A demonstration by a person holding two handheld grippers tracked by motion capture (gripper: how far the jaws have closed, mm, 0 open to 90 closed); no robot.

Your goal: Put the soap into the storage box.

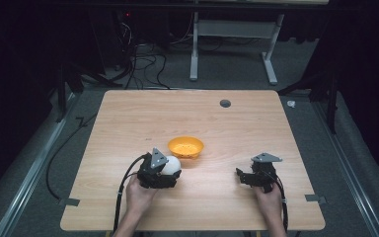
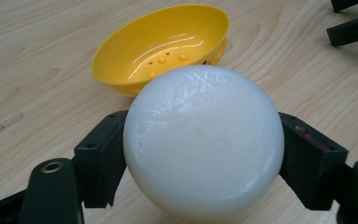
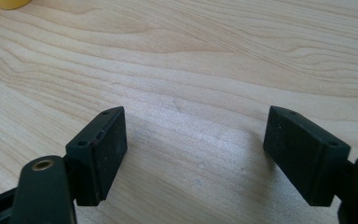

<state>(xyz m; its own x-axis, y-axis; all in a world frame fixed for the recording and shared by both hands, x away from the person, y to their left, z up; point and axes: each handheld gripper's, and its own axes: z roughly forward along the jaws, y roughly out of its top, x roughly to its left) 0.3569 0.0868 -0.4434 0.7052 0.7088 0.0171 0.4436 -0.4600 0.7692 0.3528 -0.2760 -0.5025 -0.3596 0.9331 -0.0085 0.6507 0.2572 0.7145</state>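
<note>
Two grippers: our left gripper (image 2: 200,154) clamps the white ball (image 2: 203,142) across its middle, smooth, likely slippery; our right gripper (image 3: 193,154) gapes empty near the table's (image 1: 128,113) front edge.

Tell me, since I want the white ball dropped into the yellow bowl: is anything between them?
Nothing visible. The white ball, held by the left hand-held gripper, sits just short of the yellow bowl, with bare table between.

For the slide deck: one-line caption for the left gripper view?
Left gripper clamps a white ball between its black jaws, just short of a tilted yellow bowl on the wooden table.
</note>
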